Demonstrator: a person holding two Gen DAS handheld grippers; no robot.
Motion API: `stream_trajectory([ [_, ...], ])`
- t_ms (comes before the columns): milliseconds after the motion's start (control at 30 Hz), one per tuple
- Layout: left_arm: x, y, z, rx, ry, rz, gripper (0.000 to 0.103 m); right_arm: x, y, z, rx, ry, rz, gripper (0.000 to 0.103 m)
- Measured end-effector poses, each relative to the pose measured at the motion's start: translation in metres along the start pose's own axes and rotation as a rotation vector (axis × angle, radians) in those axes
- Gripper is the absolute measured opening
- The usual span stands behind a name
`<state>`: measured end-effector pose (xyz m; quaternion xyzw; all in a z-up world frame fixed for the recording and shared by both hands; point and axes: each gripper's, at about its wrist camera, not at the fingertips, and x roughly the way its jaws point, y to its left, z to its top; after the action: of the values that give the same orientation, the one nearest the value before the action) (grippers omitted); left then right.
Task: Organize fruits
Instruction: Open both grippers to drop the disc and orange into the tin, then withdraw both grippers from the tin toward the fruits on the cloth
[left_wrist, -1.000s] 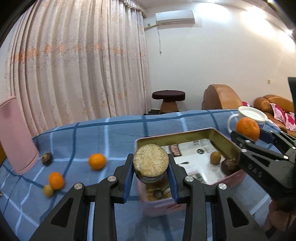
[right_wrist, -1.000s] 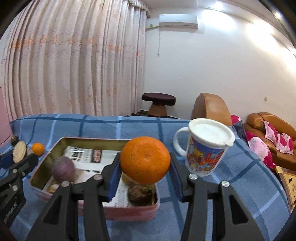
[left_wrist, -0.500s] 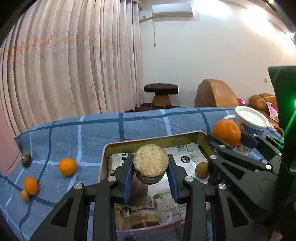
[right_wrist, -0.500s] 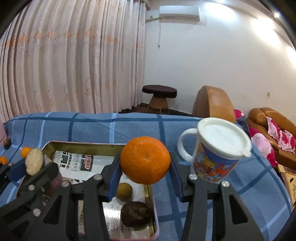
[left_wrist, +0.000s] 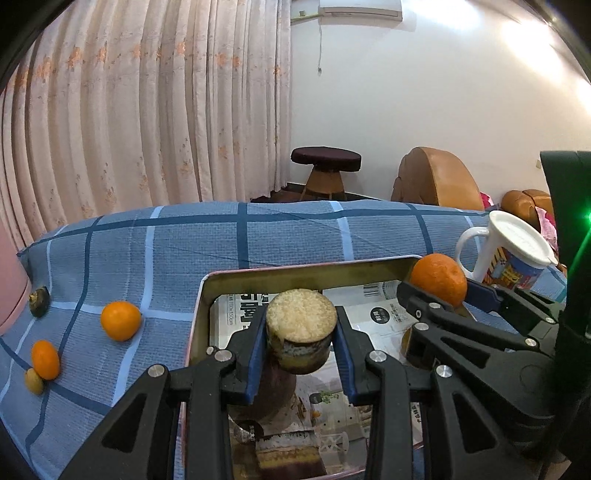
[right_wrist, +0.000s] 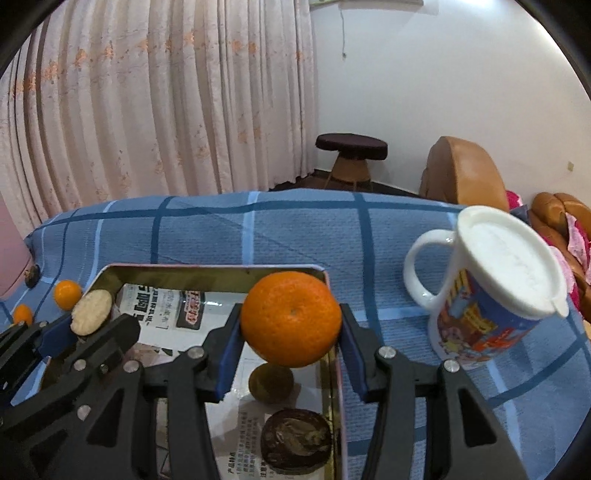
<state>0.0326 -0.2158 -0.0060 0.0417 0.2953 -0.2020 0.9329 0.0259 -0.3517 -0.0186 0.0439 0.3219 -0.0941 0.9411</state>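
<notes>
A: Status, quick. Left gripper (left_wrist: 301, 345) is clamped tight on a short cut cylinder (left_wrist: 301, 326), grainy pale top and dark rind, maybe a sugarcane or yam chunk; I can't tell which. It hangs over the tin tray (left_wrist: 295, 271).

B: Right gripper (right_wrist: 291, 338) has the mandarin (right_wrist: 291, 319) between its blue pads; jaws are opening, but the pads look to be touching the peel on both sides. It's over the tray's far right corner, right by the rim.

A: Risk?

B: The mandarin is round and smooth-dimpled, so it rolls. Released there, it could clip the thin metal rim and bounce out at 3 o'clock toward the lidded mug (right_wrist: 491, 295), or land on the small brown round fruit (right_wrist: 271, 382) and the dark wrinkled one (right_wrist: 295, 439) directly beneath it.

A: The grippers are also close together. In the left view the right gripper sits at 3 o'clock, near the chunk; a sideways swing could knock them.

B: Tray floor is glossy printed paper, slick, so things slide. The cloth on the counter (left_wrist: 295, 236) is blue checked weave, grippier.

A: Loose outside: two mandarins (left_wrist: 121, 320) (left_wrist: 45, 360), a small yellowish fruit (left_wrist: 34, 381) and a dark one (left_wrist: 38, 297), all at 9 o'clock of the tray.
</notes>
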Motion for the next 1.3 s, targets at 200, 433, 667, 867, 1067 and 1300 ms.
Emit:
stream_trajectory([
  [200, -0.003, 0.001, 0.000, 0.004, -0.013, -0.004, 0.036, -0.002, -0.005, 0.000, 0.034, -0.008, 0.045, 0.056],
  [433, -0.009, 0.004, -0.001, 0.001, -0.042, -0.025, 0.039, -0.008, -0.019, 0.000, 0.102, -0.036, 0.123, 0.061],
  [667, -0.034, 0.022, 0.000, -0.076, -0.175, -0.019, 0.086, -0.030, -0.038, 0.001, 0.204, -0.157, 0.129, 0.097],
  [867, -0.047, 0.016, 0.003, -0.021, -0.231, -0.004, 0.091, -0.054, -0.044, -0.001, 0.252, -0.273, 0.101, 0.103],
  [1067, -0.057, 0.022, 0.000, 0.015, -0.261, 0.085, 0.091, -0.076, -0.030, -0.005, 0.208, -0.371, -0.023, 0.103],
  [1300, -0.054, 0.043, -0.006, 0.030, -0.278, 0.223, 0.091, -0.080, -0.006, -0.011, 0.131, -0.431, -0.101, 0.103],
])
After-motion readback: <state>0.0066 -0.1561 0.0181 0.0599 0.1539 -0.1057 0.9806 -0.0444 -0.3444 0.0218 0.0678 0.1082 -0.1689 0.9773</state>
